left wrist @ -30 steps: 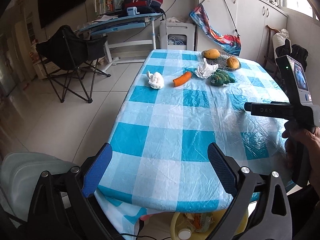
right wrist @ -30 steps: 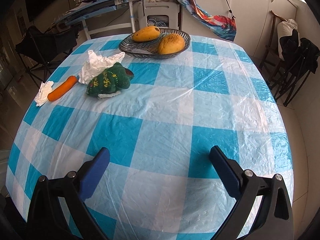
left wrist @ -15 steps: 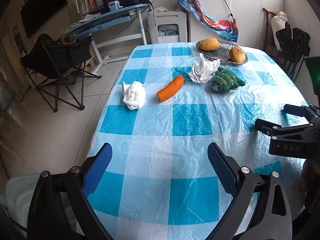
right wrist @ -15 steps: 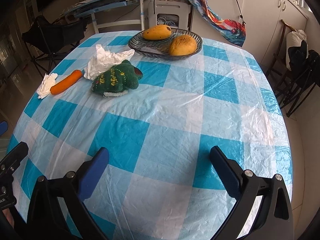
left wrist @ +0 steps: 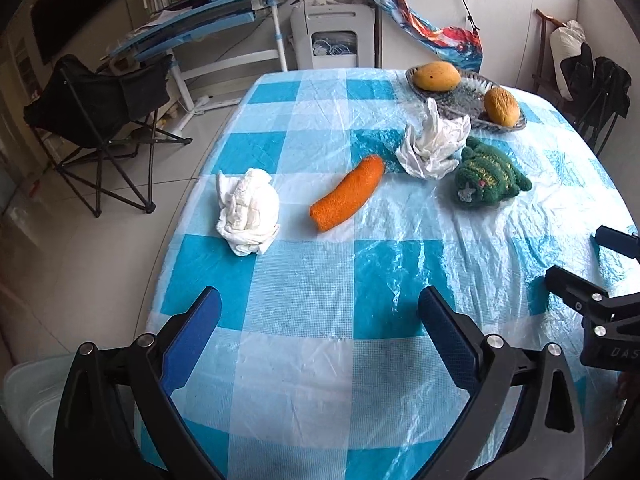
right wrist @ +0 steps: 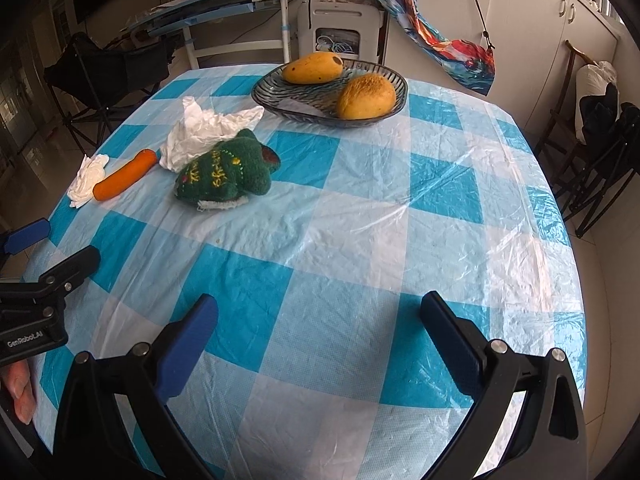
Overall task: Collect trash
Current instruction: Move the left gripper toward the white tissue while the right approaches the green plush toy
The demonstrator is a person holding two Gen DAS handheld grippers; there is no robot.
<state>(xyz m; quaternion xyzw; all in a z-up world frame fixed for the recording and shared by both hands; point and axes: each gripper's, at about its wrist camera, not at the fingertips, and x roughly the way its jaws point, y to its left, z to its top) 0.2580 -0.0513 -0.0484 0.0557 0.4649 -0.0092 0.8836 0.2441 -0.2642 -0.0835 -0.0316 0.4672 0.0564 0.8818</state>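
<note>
Over the table: both grippers hover above the near part of the checked tablecloth, neither touching anything.
Left gripper: jaws spread wide with nothing between the blue pads; held low and level, pointing across the table toward 12 o'clock; it also shows at 9 o'clock in the right wrist view.
Left hand: only fingertips show under the gripper body, at the left edge of the right wrist view.
Right gripper: jaws spread wide and empty; held over the near right part of the table, aimed toward 12 o'clock; its fingers enter the left wrist view at 3 o'clock.
Trash, first item: crumpled tissue near the left table edge, at 11 o'clock from the left gripper, lying loose.
Trash, second item: crumpled white paper at 1 o'clock from the left gripper, touching the green plush toy; from the right wrist view it stands behind the toy.
Carrot: lies between the two wads, tilted, its far end just beside the white paper.
Fruit dish: at the far end of the table, 12 o'clock, holding two yellow fruits, apart from the trash.
Folding chair: on the floor, at 10 o'clock, well apart from the table.
</note>
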